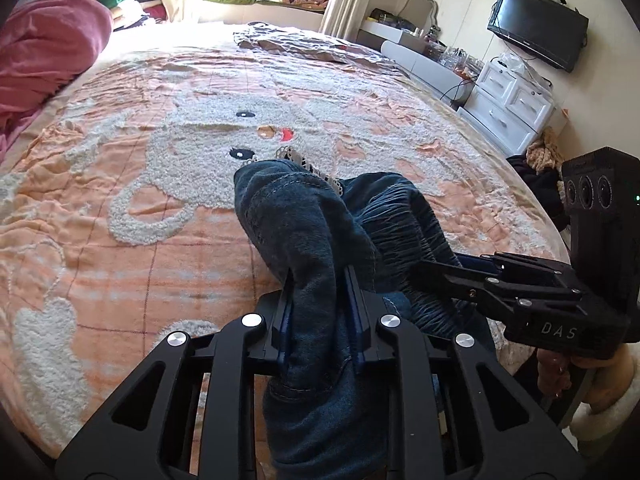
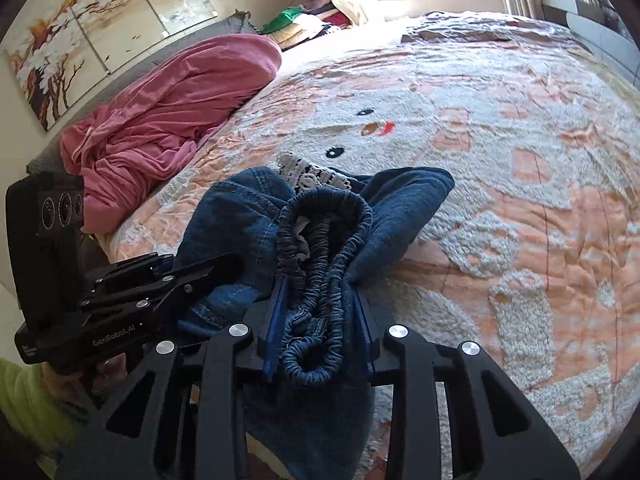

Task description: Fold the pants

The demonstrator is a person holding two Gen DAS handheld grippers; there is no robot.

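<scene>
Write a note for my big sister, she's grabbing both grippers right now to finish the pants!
Left gripper: shut on denim of the pants.
Right gripper: shut on the elastic waistband.
Pants: bunched in a heap near the close edge of the bed, on the orange blanket.
Done: both grips taken.
Left: lift, spread flat, lay leg over leg, fold.

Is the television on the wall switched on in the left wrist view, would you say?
No, the television shows only a dark, blank screen above the white drawers.
</scene>
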